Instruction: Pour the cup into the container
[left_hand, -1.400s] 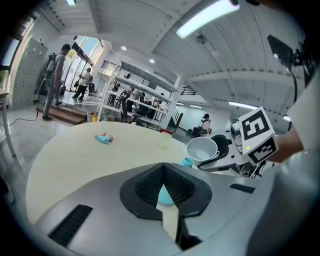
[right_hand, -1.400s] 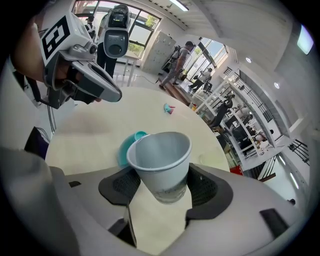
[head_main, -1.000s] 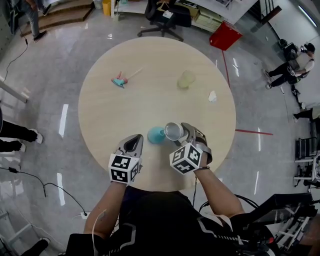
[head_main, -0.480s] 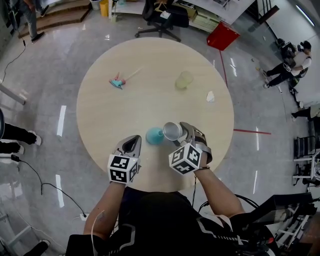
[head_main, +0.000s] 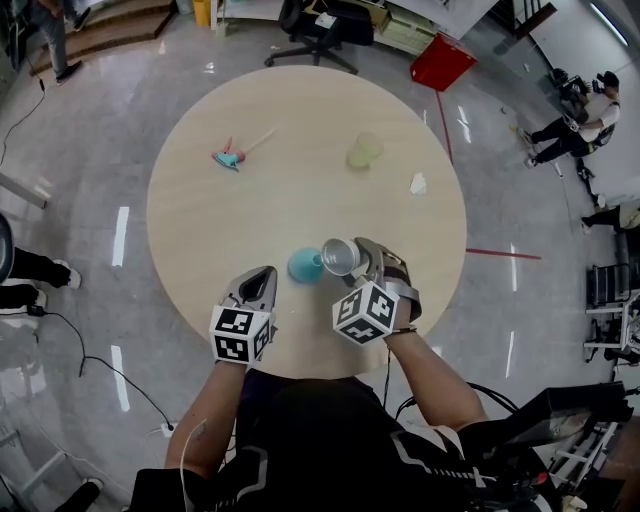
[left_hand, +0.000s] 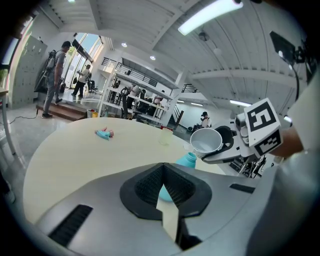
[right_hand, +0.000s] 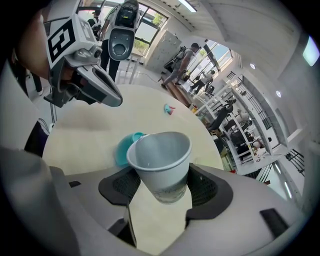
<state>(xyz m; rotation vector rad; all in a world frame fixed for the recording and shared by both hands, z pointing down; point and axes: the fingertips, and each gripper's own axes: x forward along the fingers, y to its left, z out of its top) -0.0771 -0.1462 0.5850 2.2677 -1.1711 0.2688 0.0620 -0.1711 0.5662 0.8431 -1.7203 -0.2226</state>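
the right gripper (right_hand: 162, 189) is clamped low on the paper cup (right_hand: 160, 152), which is tilted with its rim just above the teal container (head_main: 303, 267). the cup looks light, thin and crushable, so squeeze it gently. it seems empty, though the view is poor. the left gripper (left_hand: 164, 190), jaws together, sits near the container.

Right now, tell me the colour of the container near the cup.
Teal container, clearest in head view.
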